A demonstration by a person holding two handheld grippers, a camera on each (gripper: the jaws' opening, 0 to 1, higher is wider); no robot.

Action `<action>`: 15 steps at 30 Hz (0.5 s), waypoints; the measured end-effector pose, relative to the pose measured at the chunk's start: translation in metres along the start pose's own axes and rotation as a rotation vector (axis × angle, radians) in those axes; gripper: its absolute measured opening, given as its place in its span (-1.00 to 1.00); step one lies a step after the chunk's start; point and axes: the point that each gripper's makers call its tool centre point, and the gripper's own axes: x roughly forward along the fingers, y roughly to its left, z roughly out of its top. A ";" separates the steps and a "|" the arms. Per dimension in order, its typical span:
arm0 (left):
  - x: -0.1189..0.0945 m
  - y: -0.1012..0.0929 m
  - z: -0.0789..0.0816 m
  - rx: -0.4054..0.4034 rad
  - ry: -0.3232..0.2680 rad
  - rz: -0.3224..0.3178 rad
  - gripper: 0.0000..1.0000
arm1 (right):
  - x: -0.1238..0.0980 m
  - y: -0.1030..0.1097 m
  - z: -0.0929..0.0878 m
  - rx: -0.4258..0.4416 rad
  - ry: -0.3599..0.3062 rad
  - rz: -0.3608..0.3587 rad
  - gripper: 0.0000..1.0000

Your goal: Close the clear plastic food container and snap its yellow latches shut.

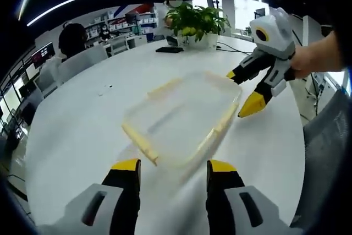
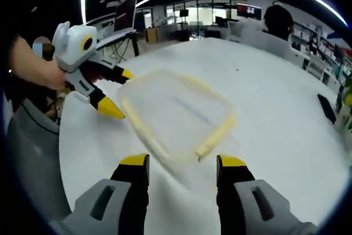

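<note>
both tools (image 1: 173, 166) (image 2: 183, 162) gape apart over the blurred clear container (image 1: 182, 116), long axis slanting across the white table (image 1: 82, 130).

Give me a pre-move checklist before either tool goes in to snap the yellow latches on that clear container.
1. Clear plastic food container sits on the white table: ok.
2. Lid seated all round: cannot tell, image is blurred.
3. Yellow latches snapped down: cannot tell.
4. Left tool open and empty, short of the container's near edge: ok.
5. Right tool open and empty: ok.
6. Table around the container free of clutter; black object and potted plant stand well away: ok.
</note>
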 end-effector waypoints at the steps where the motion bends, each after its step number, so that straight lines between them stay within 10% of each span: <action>1: 0.001 0.000 -0.001 -0.004 0.001 -0.001 -0.18 | 0.001 0.000 0.000 0.002 -0.001 0.000 -0.10; 15: 0.007 -0.002 -0.001 -0.014 0.002 -0.006 -0.35 | 0.009 0.000 -0.003 0.021 -0.005 0.000 -0.24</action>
